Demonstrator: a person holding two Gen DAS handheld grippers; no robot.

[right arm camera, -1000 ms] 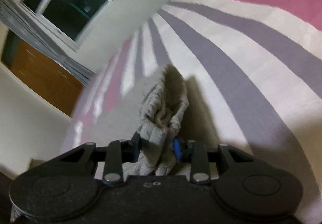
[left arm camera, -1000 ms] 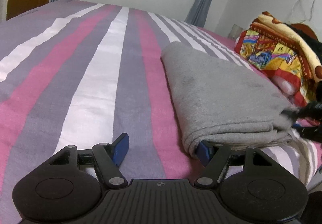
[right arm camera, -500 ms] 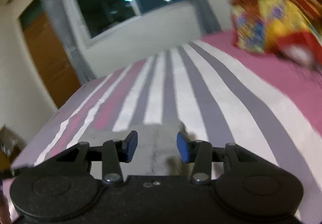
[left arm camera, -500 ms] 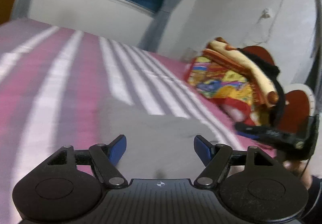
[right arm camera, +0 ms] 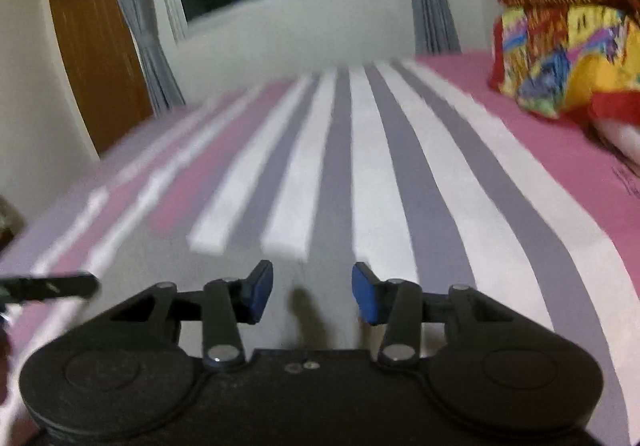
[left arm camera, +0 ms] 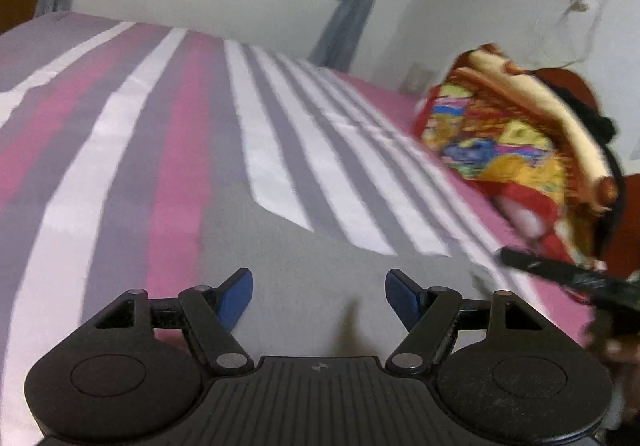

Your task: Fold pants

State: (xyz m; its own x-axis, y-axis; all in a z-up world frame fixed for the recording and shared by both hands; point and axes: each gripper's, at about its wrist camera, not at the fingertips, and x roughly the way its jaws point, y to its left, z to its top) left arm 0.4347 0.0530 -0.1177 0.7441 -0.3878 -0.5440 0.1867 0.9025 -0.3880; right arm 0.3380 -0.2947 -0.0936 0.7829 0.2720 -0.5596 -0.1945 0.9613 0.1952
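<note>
Left gripper [left arm camera: 319, 296]: jaws set wide, nothing held; lifted above the grey pants [left arm camera: 312, 266], where a second ago one blue finger was tucked at the folded edge.

Pants: laid flat as a grey folded bundle on the striped bedspread [left arm camera: 120, 133], directly beneath both tools.

Right gripper [right arm camera: 312, 292]: jaws parted moderately, empty; the bunched cloth clamped a second ago has been released.

Patterned blanket [left arm camera: 512, 141]: heaped at the right, apart.

Judgement: fold taken as essentially complete; withdrawal in progress.
</note>
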